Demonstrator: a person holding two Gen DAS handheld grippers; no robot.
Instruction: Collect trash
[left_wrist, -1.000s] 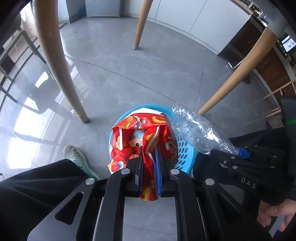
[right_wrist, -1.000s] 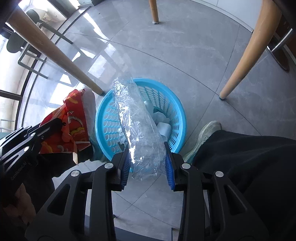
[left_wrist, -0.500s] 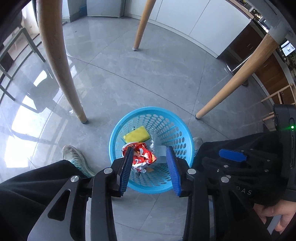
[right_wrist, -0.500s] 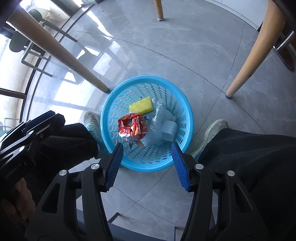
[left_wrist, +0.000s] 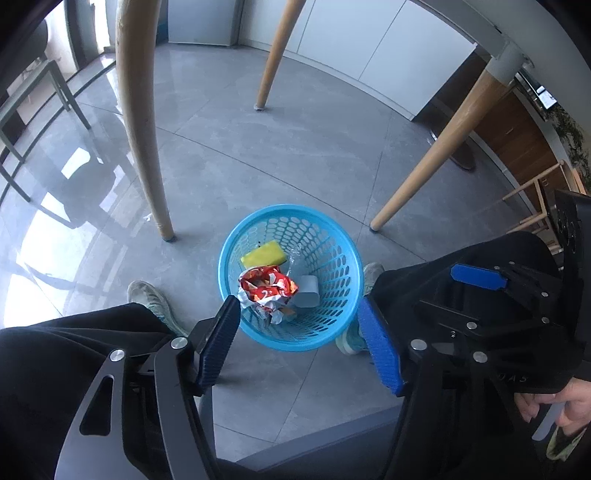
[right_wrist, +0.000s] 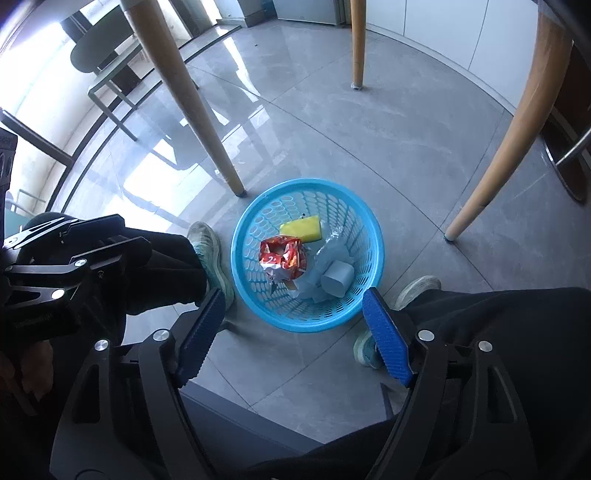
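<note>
now both tools hang over the blue plastic basket (left_wrist: 334, 258) w/ nothing in them. left gripper (left_wrist: 301, 341) has just been opening, pads spread wide, only floor and basket showing between them; right gripper (right_wrist: 293, 332) the same, jaws just been opening, nothing between. both point steeply down at the basket, prob because that's the drop spot and the trash has gone in, so no reason to stay clamped.

the trash sits in the basket bottom: crumpled red snack wrapper (right_wrist: 282, 258) in the middle, yellow sponge (right_wrist: 301, 229) touching it on the far side, clear crinkled plastic (right_wrist: 328, 251) and a small pale cup (right_wrist: 338, 282) on its side next to the wrapper.

around: basket stands on grey tiled floor (left_wrist: 295, 158) btw the person's two sneakers, dark trousers on each side. three wooden table legs (left_wrist: 142, 122) ring it, nearest one just beside the rim, so a sideways swing could clip it. a metal chair frame (right_wrist: 114, 79) sits well apart near the bright window. nothing blocks the basket mouth. can't tell if more trash is left elsewhere.
</note>
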